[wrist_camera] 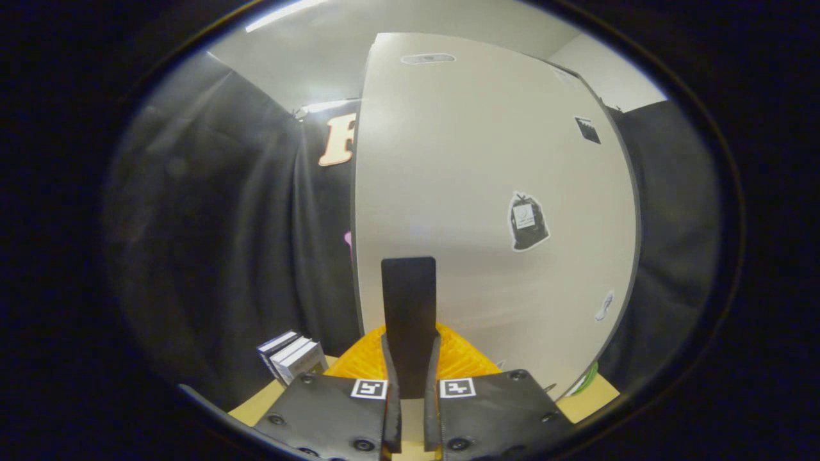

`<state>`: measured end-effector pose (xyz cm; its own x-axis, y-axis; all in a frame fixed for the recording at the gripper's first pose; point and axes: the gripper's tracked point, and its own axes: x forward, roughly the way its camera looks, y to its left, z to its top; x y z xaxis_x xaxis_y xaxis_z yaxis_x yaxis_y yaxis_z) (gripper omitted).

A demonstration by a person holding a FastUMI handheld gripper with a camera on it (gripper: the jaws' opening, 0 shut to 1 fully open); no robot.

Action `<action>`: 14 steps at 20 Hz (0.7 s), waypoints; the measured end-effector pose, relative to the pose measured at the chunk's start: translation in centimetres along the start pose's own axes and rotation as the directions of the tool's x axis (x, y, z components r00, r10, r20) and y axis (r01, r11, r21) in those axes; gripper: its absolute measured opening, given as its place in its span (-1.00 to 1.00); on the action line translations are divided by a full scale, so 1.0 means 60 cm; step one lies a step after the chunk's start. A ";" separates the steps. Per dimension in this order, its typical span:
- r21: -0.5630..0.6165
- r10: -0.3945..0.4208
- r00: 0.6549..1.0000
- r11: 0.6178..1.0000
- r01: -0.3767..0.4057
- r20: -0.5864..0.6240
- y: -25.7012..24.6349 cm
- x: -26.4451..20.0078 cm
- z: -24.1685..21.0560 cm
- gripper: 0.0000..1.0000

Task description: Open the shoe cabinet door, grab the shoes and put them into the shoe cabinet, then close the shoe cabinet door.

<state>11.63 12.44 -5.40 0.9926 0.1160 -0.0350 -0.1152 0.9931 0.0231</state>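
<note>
Centre of frame: shoe cabinet door, pale and flat, running from the top of the frame down to the lower middle, with a bag-shaped sticker right of centre. Not clear from here whether it is shut or ajar.

Bottom centre: gripper, fingers drawn close together with only a narrow gap, both appearing to press on the flanks of a black slab that stands upright between them, in front of the door's lower middle. Probably the door's pull, though its attachment is hidden.

Step in hand, as judged: opening the door.
- Keep the pinch firm and square on the slab, so it cannot twist out.
- Draw back along an arc about the hinge, not straight. Hinge side cannot be told; test gently and follow the way that yields.

Edges and room:
- Door's left edge, middle left, stands against the black cloth wall.
- Door's right edge, dark-rimmed, curves down to the lower right.
- Orange ribbed object just beyond the fingers at the door's foot. May catch the swing.
- Small boxes, lower left on the tan table, near the left edge.
- Green object, lower right, partly hidden by the door.
</note>
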 end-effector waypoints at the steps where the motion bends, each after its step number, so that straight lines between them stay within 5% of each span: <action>1: -0.007 0.018 1.000 1.000 -0.018 -0.001 -0.003 -0.013 0.001 -0.70; 14: -0.002 0.246 0.969 0.969 -0.247 -0.034 -0.087 -0.174 0.005 -0.70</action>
<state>1.91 6.02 -4.87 0.9318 0.3577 -0.0620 -0.3566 0.9338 0.0286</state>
